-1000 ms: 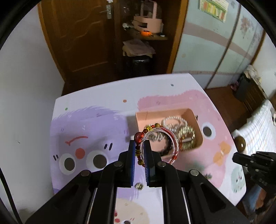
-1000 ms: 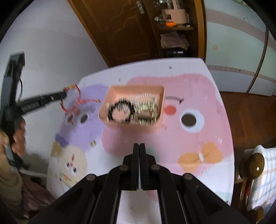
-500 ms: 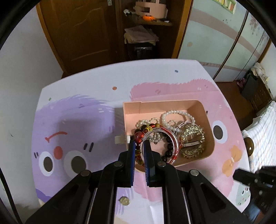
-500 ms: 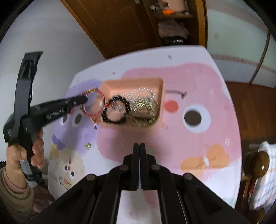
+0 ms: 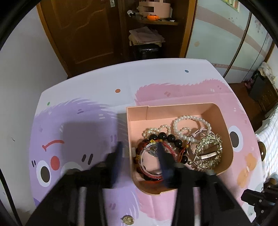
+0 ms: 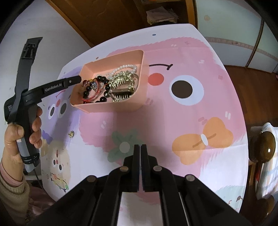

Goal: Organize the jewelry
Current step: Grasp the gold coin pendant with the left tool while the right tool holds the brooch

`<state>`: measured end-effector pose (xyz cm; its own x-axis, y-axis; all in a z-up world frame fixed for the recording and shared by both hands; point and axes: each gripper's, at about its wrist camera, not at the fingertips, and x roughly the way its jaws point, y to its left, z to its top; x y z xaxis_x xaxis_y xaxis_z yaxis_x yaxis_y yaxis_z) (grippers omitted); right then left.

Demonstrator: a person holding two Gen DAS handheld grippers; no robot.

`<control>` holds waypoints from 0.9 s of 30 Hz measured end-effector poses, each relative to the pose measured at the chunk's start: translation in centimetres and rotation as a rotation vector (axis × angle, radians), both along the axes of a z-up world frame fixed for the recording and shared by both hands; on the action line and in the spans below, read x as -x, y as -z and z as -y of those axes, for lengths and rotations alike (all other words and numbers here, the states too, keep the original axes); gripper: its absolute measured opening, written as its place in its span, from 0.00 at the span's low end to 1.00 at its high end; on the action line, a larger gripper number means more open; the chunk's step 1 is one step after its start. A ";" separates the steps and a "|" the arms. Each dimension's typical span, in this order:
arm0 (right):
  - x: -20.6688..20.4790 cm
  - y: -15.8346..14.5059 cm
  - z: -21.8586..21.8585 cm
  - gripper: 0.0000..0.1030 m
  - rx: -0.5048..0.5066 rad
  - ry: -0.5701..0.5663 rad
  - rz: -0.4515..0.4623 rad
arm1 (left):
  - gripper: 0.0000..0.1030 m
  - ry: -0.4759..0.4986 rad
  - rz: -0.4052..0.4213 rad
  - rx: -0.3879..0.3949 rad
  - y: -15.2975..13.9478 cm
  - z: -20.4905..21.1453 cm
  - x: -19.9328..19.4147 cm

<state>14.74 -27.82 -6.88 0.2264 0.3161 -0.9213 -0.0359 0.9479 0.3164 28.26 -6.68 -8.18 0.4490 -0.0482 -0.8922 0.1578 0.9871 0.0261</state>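
A pink box [image 5: 224,125] [image 6: 139,80] on the table holds jewelry: white pearl bracelets [image 5: 191,121], a black bead bracelet [image 5: 171,138], a gold piece [image 5: 208,153] and the red bracelet [image 5: 151,175]. My left gripper [image 5: 139,153] is open over the box's near left corner, its fingers blurred, one either side of the box wall. The red bracelet lies in the box under it, free of the fingers. In the right wrist view the left gripper [image 6: 76,80] reaches the box's left edge. My right gripper [image 6: 140,147] is shut and empty above the table, near the front.
A small gold charm [image 5: 128,220] [image 6: 71,133] lies on the cartoon-printed tablecloth [image 5: 78,121] near the front left. A wooden door and a shelf with a pink organizer [image 5: 152,8] stand behind the table. A chair knob [image 6: 267,147] is at the right.
My left gripper has moved forward over the box, opened and let go of the red bracelet, which now lies in the box. My right gripper stays shut.
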 end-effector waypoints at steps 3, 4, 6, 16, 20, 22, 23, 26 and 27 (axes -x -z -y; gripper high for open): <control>0.4 0.1 0.0 0.17 0.005 -0.001 0.001 | 0.56 0.001 0.021 0.002 -0.6 -0.3 0.6; 0.5 0.1 0.0 0.23 0.009 -0.002 0.006 | 0.56 0.002 0.018 0.002 -0.8 -0.5 0.9; 0.7 0.2 -0.1 0.24 0.011 -0.008 0.007 | 0.57 0.004 0.014 0.010 -1.1 -0.9 1.4; 1.4 1.0 -0.4 0.25 0.018 -0.022 -0.017 | 0.70 -0.043 0.028 0.033 -2.3 -3.7 5.3; 1.9 1.0 -0.6 0.29 0.041 -0.037 -0.002 | 0.71 -0.054 0.037 0.008 -1.8 -4.9 7.3; 2.1 1.2 -0.8 0.29 0.055 -0.045 0.001 | 0.71 -0.061 0.033 0.002 -1.2 -5.4 8.4; 2.3 1.4 -0.9 0.29 0.061 -0.051 0.001 | 0.71 -0.064 0.025 0.007 -0.7 -5.7 9.0; 2.8 2.4 -1.4 0.29 0.082 -0.075 -0.011 | 0.71 -0.062 -0.017 0.037 0.8 -6.5 10.4; 2.9 2.7 -1.6 0.29 0.088 -0.082 -0.015 | 0.71 -0.059 -0.032 0.046 1.3 -6.6 10.8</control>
<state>11.84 -26.19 -9.62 0.1894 0.2510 -0.9493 -0.1101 0.9661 0.2335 17.48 -0.08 -9.46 0.4234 -0.0642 -0.9037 0.0994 0.9948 -0.0241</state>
